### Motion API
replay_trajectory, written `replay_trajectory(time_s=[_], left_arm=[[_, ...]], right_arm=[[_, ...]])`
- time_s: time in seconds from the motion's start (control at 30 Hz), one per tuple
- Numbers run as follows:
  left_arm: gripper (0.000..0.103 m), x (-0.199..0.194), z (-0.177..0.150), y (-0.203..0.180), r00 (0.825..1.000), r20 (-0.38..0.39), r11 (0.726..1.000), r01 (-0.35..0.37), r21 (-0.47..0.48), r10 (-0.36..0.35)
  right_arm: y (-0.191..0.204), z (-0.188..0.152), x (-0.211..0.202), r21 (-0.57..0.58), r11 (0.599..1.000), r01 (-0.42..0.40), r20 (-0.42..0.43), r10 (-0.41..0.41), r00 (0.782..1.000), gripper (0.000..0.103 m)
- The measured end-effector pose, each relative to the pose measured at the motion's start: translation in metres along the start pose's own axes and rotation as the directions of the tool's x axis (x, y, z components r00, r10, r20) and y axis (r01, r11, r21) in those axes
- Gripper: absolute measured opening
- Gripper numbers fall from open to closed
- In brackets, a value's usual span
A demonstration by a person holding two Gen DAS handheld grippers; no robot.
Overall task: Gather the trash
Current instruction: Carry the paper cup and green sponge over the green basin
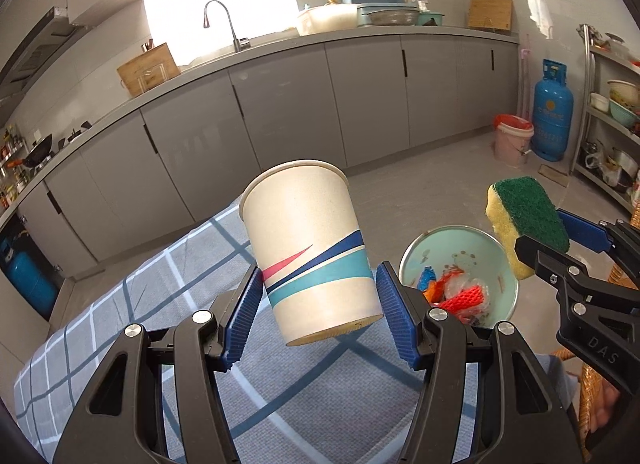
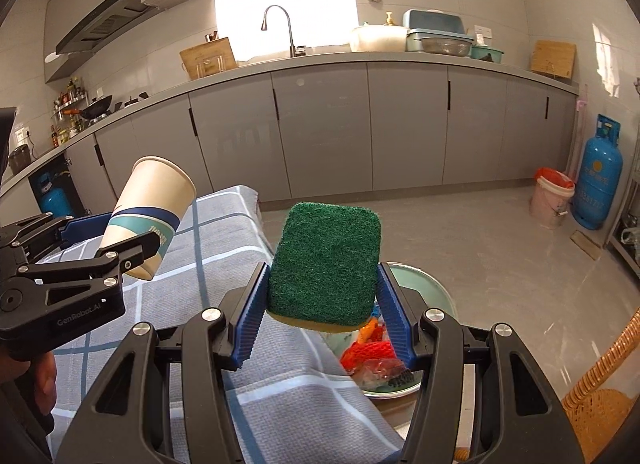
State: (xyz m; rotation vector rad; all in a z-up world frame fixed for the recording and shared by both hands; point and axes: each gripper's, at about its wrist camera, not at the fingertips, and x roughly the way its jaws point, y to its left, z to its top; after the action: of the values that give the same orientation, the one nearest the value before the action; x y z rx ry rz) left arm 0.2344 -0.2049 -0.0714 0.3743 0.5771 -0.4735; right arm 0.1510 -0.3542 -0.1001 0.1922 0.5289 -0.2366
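Observation:
My left gripper (image 1: 320, 304) is shut on a white paper cup (image 1: 308, 248) with blue, teal and pink stripes, held tilted above the checked cloth; it also shows in the right wrist view (image 2: 150, 208). My right gripper (image 2: 322, 304) is shut on a green and yellow sponge (image 2: 326, 264), also seen in the left wrist view (image 1: 526, 220), held over the light green trash bin (image 1: 496, 248). The bin holds red, orange and blue wrappers (image 1: 456, 292). In the right wrist view the bin (image 2: 424, 284) sits just below and right of the sponge.
A table with a grey checked cloth (image 1: 180, 304) lies under both grippers. Grey kitchen cabinets (image 1: 300, 104) run along the back. A pink bucket (image 1: 512, 140) and a blue gas cylinder (image 1: 552, 112) stand at the far right. A wicker chair (image 2: 600, 384) is at right.

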Motion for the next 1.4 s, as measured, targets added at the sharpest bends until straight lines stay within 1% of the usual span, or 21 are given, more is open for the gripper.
replay_trajectory(time_s=[0.37,0.83,1.07,1.4], left_arm=[[0.059,0.008,0.015,-0.03,0.999,0.021,0.998,0.047,0.051,-0.049],[0.059,0.023,0.024,-0.056,0.996,0.019,0.992,0.088,0.093,-0.091],[0.059,0.033,0.026,-0.07,0.994,0.016,0.987,0.108,0.115,-0.111],[0.059,0.064,0.029,-0.085,0.992,-0.017,0.982,0.13,0.137,-0.129]], right_arm=[[-0.031,0.001,-0.001,0.036,0.998,0.049,0.009,-0.049,0.999,0.054],[-0.056,0.006,0.005,0.058,0.994,0.095,0.009,-0.096,0.995,0.054],[-0.064,0.009,0.013,0.06,0.992,0.109,0.005,-0.109,0.994,0.054],[-0.073,0.009,0.039,0.054,0.992,0.113,-0.02,-0.112,0.994,0.054]])
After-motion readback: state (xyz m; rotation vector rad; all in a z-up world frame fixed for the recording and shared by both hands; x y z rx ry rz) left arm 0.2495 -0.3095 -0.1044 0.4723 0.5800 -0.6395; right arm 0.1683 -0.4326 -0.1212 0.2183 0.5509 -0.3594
